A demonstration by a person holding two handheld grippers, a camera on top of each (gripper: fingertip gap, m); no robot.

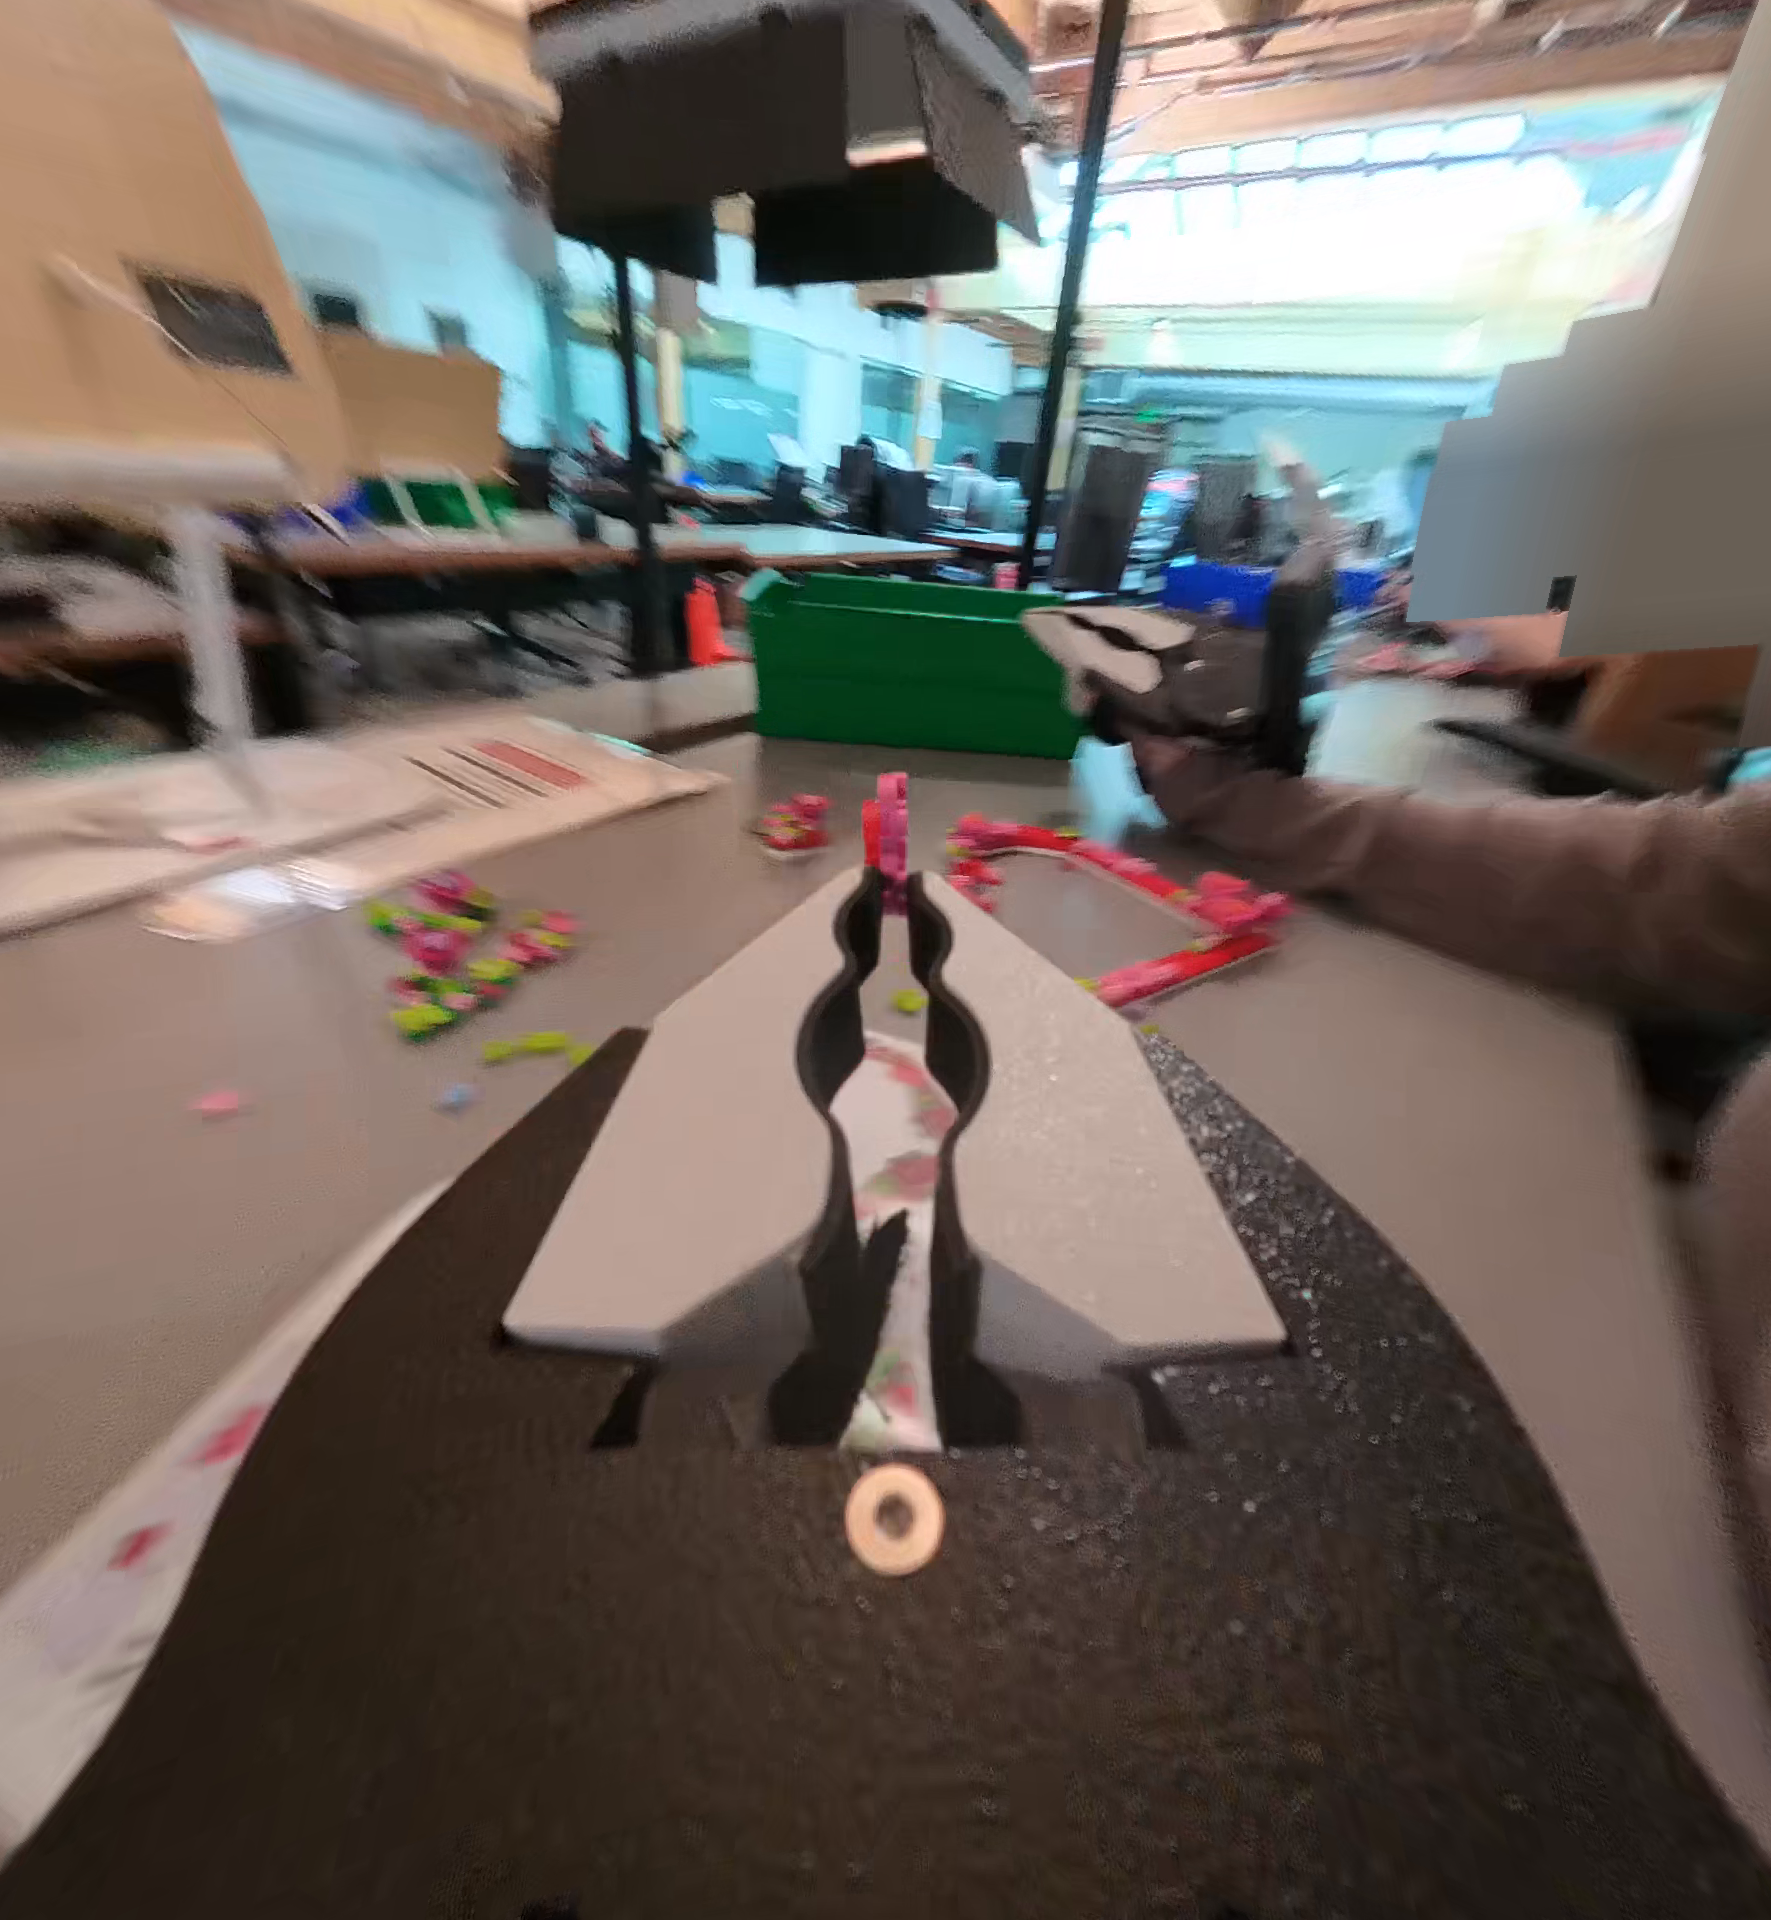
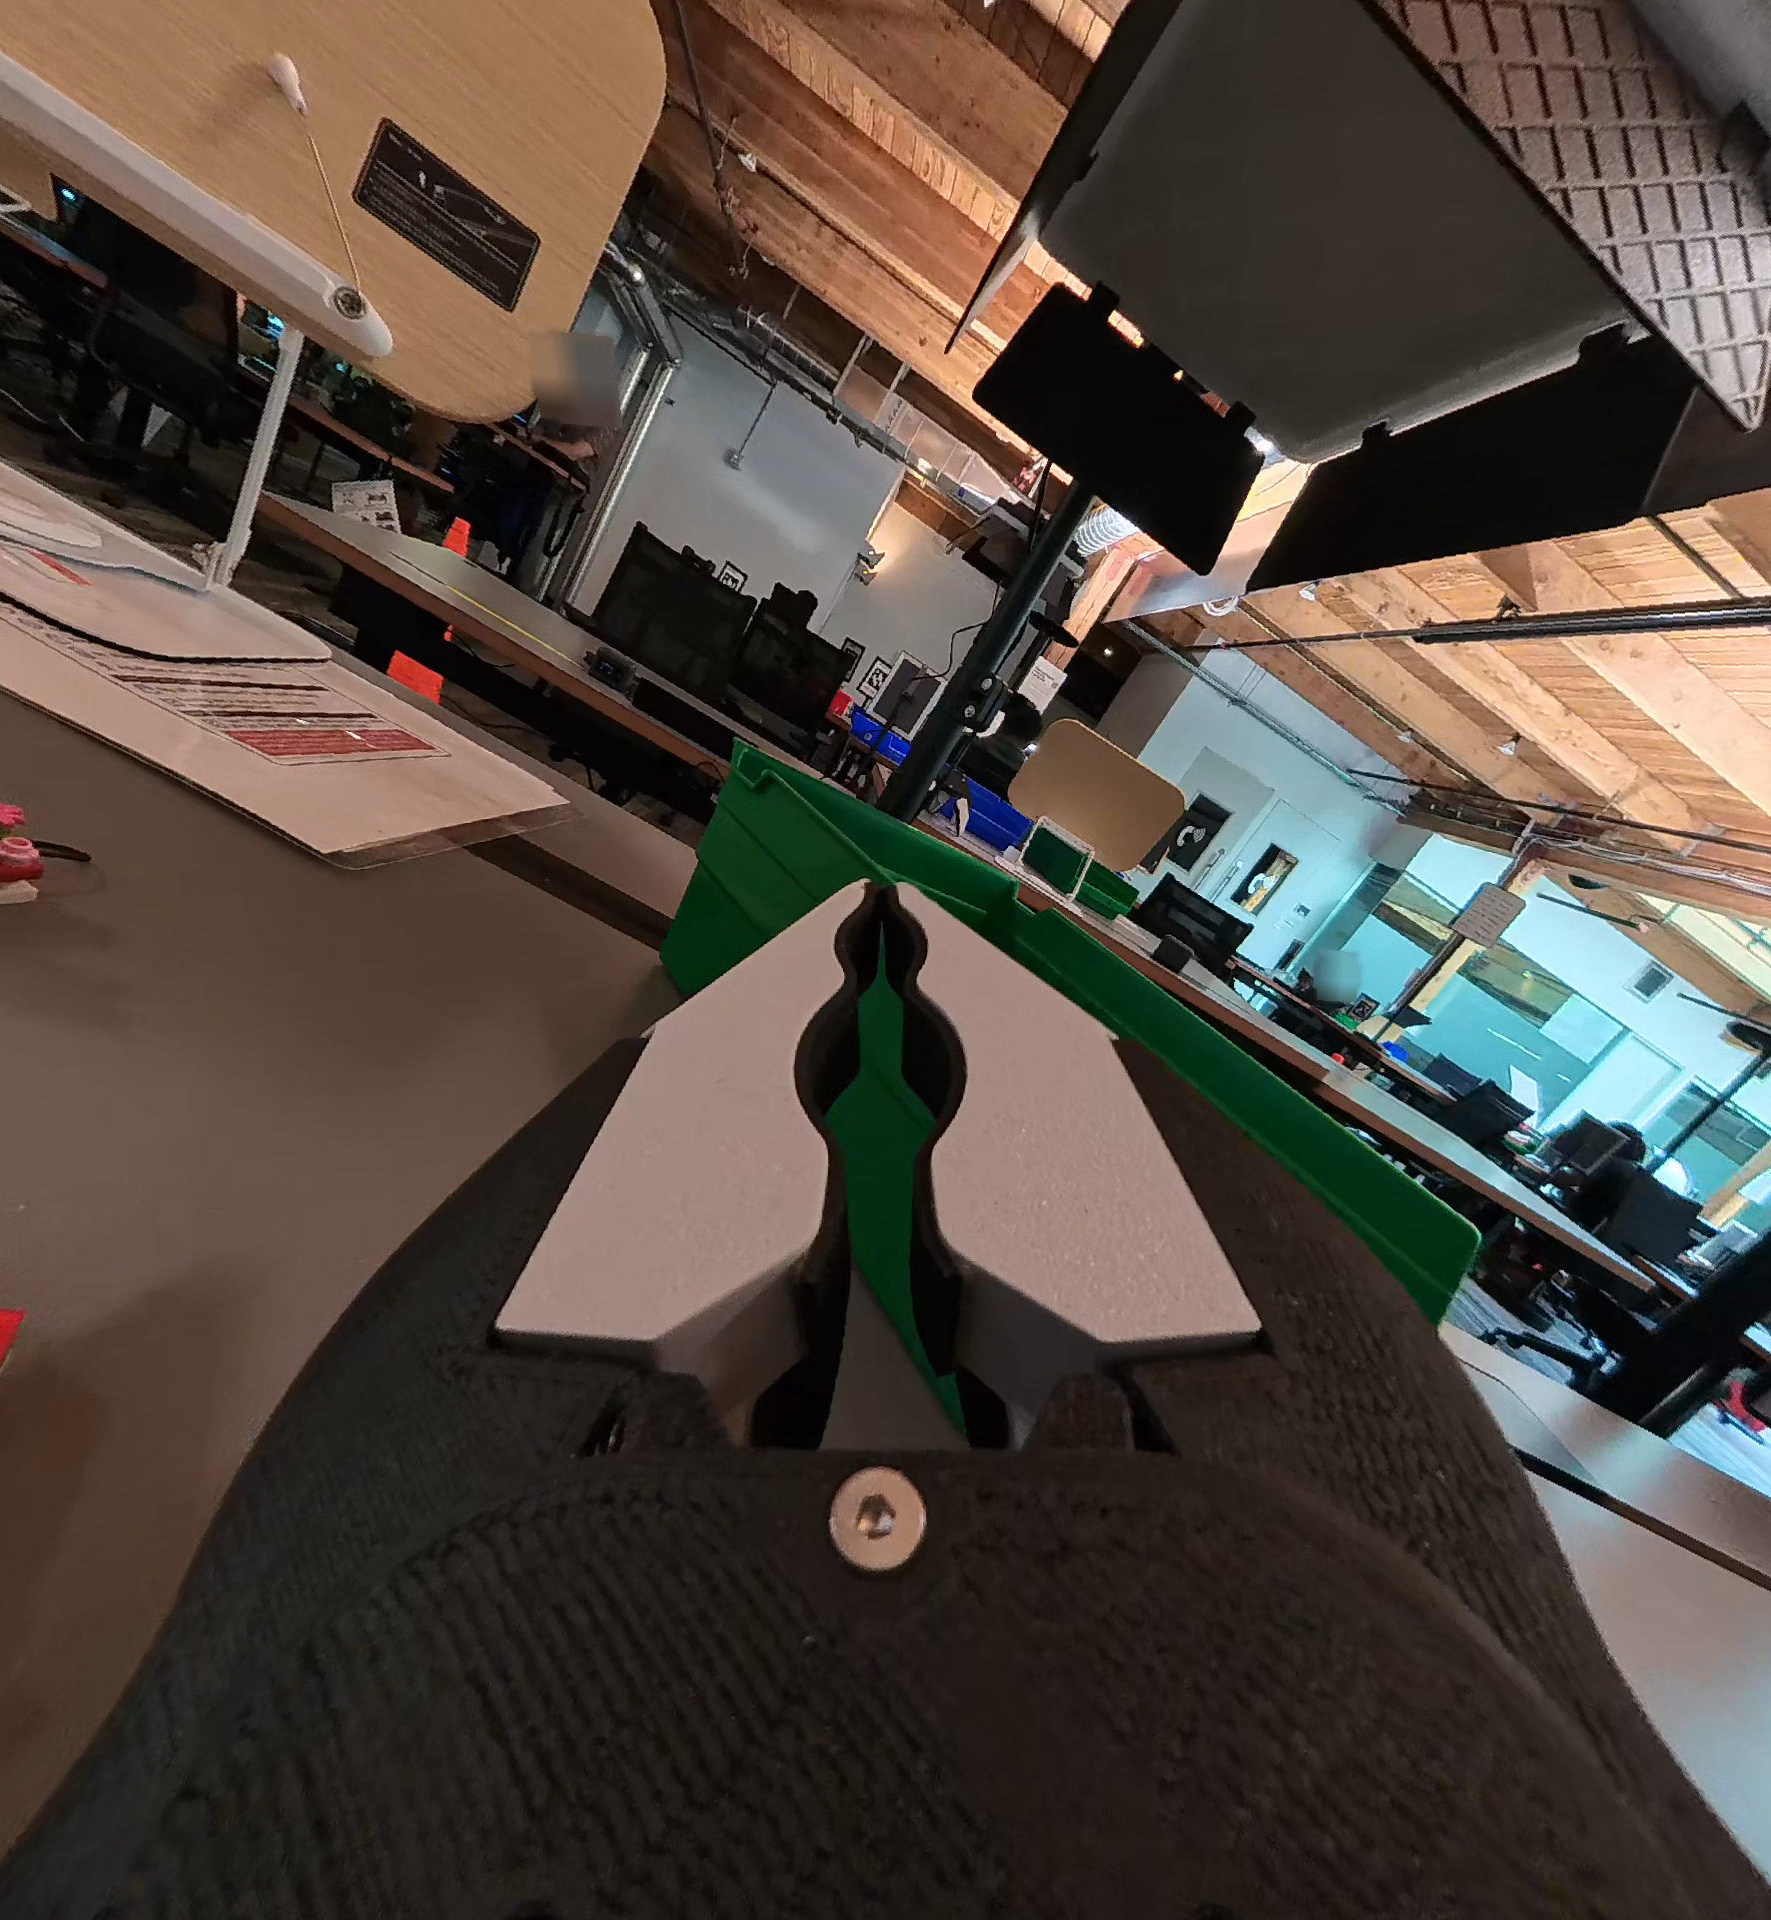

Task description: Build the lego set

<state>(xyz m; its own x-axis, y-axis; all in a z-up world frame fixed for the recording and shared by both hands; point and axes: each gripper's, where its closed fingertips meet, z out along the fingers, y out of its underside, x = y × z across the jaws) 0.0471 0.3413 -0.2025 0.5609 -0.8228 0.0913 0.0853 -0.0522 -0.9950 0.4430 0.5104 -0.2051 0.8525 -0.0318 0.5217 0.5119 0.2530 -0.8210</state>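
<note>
Left claw is clamped on a small pink-and-red lego piece, held upright for fitting; right claw is pinched together, empty, parked by the green plastic bin.

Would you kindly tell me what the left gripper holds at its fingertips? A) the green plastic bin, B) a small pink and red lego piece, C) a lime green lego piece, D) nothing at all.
B: in the left wrist view, the left gripper is closed on a small pink and red lego piece that stands up from between its tips.
</note>
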